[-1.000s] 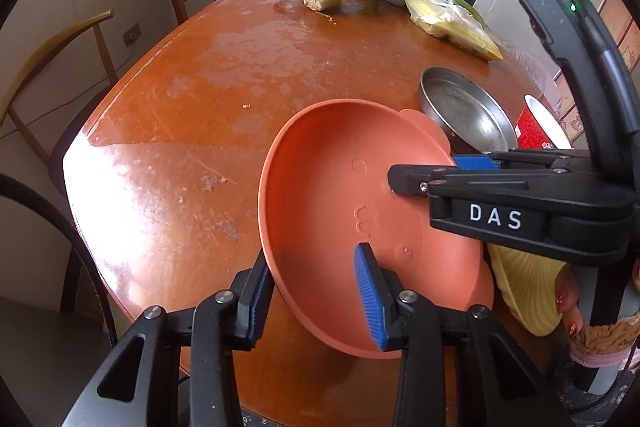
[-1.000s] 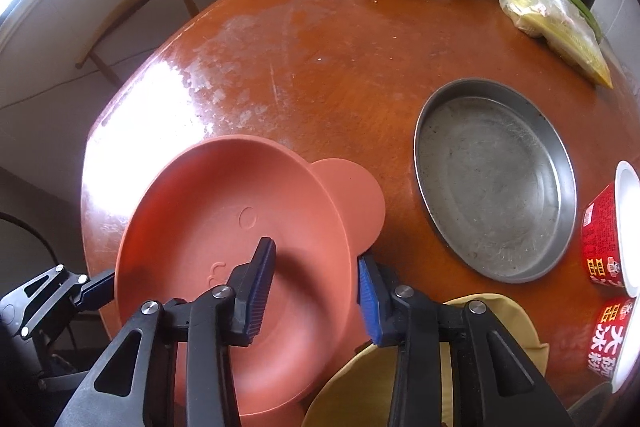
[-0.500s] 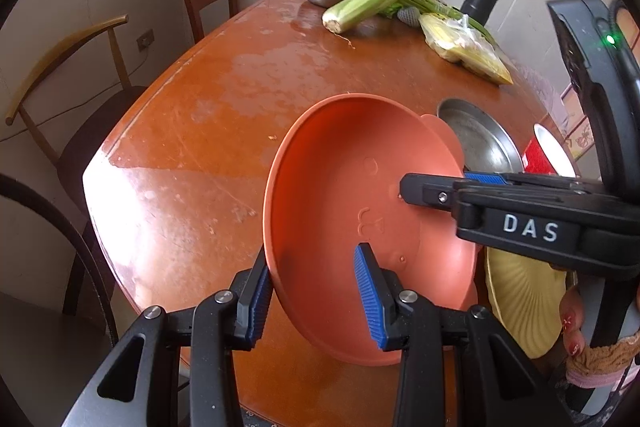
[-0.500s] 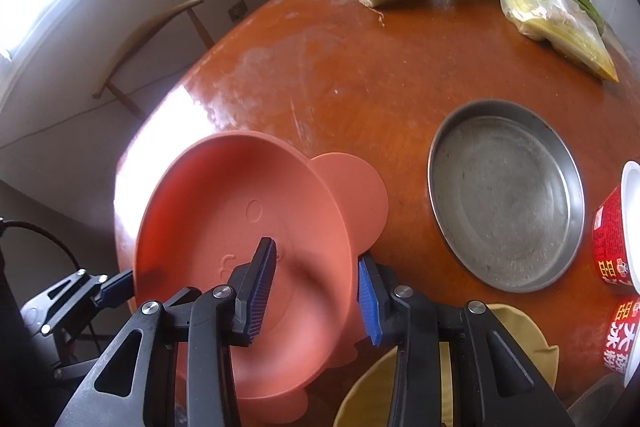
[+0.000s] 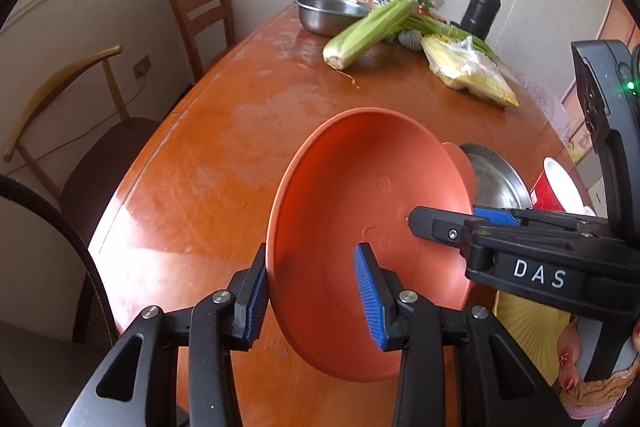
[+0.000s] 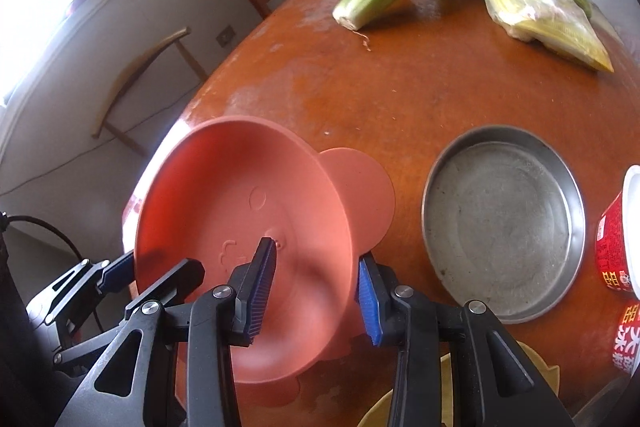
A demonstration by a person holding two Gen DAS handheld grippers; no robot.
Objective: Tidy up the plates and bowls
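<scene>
the left gripper [image 5: 310, 297] and the right gripper [image 6: 316, 291] each clamp a side of the orange bear-eared bowl [image 5: 368, 227], one blue pad inside the rim and one outside. the bowl is tilted, held off the round wooden table [image 6: 420, 79] near its edge. a steel pan [image 6: 504, 223] lies just beside it on the table, a yellow plate [image 5: 528, 331] lower right. celery [image 5: 372, 27] and a steel bowl [image 5: 324, 11] sit well apart at the far side.
</scene>
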